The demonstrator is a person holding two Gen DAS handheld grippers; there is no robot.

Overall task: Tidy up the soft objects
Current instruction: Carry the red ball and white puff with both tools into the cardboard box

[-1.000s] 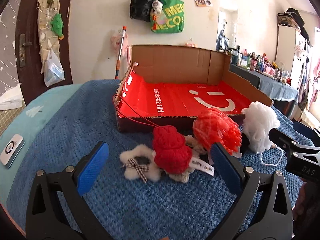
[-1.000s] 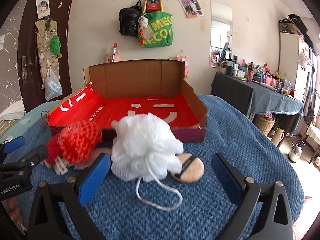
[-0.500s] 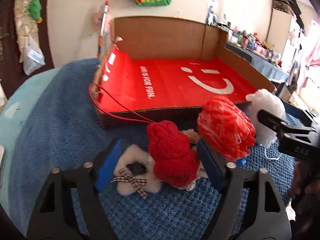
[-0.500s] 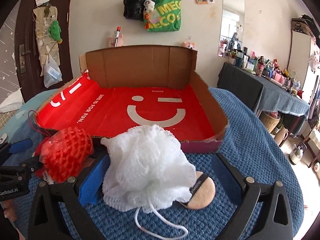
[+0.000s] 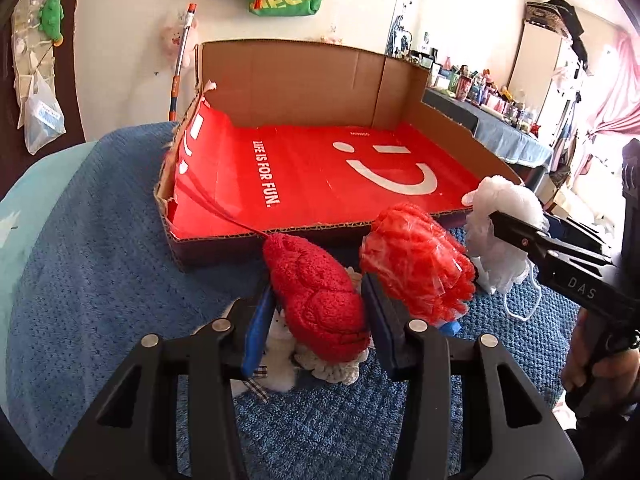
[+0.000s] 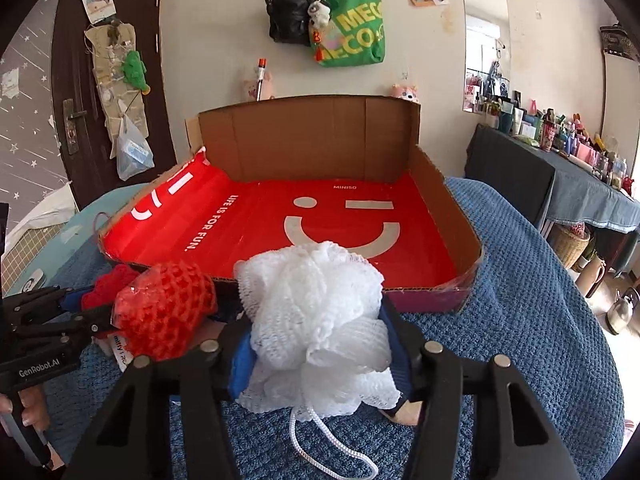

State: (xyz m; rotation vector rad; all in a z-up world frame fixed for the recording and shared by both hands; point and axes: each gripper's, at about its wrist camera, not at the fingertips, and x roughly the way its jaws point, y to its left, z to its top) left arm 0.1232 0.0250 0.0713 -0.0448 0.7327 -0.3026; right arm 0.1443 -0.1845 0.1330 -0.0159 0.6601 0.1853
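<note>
My left gripper (image 5: 318,316) is shut on a red knitted plush (image 5: 316,292), in front of the open cardboard box (image 5: 304,80) with its red smiley floor. A red mesh sponge (image 5: 416,264) lies just right of it, against the right finger. A white fluffy toy with a checked bow (image 5: 276,364) lies under the plush. My right gripper (image 6: 318,344) is shut on the white mesh bath pouf (image 6: 316,320), whose cord (image 6: 332,440) hangs down. The pouf also shows in the left wrist view (image 5: 504,224). The red mesh sponge (image 6: 164,312) sits left of the pouf.
All lies on a blue knitted blanket (image 5: 88,264). A tan round pad (image 6: 408,414) peeks out under the pouf. A door (image 6: 100,80) stands at the left and a cluttered dresser (image 6: 560,168) at the right. Bags (image 6: 352,32) hang on the far wall.
Both grippers moved forward and closed. The left one took hold of the red plush, the right one took hold of the white pouf.
</note>
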